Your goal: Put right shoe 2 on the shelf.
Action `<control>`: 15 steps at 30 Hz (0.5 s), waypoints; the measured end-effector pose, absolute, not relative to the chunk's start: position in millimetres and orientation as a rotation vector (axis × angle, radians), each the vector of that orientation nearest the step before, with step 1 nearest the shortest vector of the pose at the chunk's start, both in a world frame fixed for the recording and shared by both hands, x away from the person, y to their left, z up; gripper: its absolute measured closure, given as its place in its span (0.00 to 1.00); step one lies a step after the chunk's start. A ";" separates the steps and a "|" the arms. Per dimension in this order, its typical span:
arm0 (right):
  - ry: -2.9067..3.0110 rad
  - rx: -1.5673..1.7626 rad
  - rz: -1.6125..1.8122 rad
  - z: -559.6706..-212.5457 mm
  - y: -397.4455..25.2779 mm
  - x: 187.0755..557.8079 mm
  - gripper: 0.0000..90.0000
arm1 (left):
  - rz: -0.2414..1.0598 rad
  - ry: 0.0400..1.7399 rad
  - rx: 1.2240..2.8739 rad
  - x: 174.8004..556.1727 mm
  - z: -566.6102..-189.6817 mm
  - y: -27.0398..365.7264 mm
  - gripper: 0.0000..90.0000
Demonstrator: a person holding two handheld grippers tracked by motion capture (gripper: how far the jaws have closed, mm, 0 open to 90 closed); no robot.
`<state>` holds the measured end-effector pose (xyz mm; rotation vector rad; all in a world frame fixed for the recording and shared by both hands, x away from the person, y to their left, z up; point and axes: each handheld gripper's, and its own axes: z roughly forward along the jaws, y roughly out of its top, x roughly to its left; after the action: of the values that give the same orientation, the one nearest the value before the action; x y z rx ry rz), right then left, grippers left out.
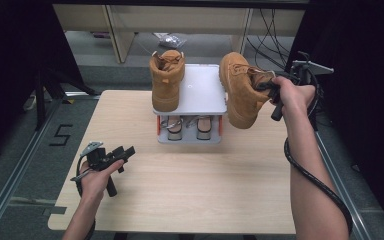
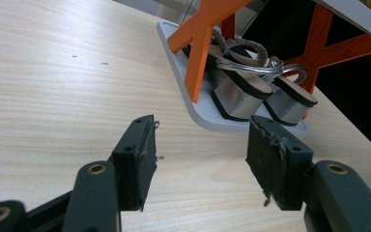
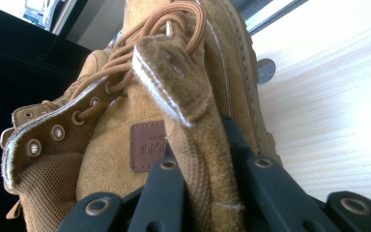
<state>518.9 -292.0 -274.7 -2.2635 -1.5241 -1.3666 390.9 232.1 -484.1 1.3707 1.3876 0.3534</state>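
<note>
At the left of the high view the left tool rests low over the near left part of the light wooden table, held in the person's left hand, with its jaws spread wide and nothing between them; in the left gripper view its two black jaws point toward the base of the shoe rack, well short of it. The small two-tier rack stands at the far middle of the table, a grey top shelf on orange supports. A tan suede boot stands upright on the left half of that shelf, its long axis running away from the person. On the lower tier sits a pair of silver heeled sandals, side by side. To the right, the second tan boot hangs in the air just beside the rack's right edge, tilted, its long axis running roughly near to far, its sole turned left toward the rack and its opening toward the right. The right tool, held in the right hand, is clamped on the collar of this boot; in the right gripper view the jaws pinch the suede edge beside the laces.
</note>
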 end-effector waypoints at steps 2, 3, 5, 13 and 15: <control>-1.514 -2.261 -1.378 -273.9 -290.6 519.6 0.93 | 0.353 1.387 1.371 390.8 -484.0 232.1 0.48; -1.496 -2.269 -1.375 -273.2 -289.0 520.6 0.93 | 0.353 1.386 1.372 390.9 -484.1 232.2 0.48; -1.488 -2.266 -1.380 -272.9 -287.6 521.2 0.93 | 0.353 1.386 1.373 390.8 -484.1 232.5 0.48; -1.477 -2.261 -1.376 -269.9 -280.9 523.8 0.93 | 0.352 1.386 1.366 390.5 -483.2 233.0 0.48; -1.484 -2.260 -1.389 -269.9 -279.4 524.9 0.93 | 0.353 1.385 1.367 390.6 -483.1 233.2 0.48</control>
<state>524.9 -279.4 -269.9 -2.2598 -1.4845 -1.3895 390.6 233.2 -483.1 1.3666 1.3855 0.3530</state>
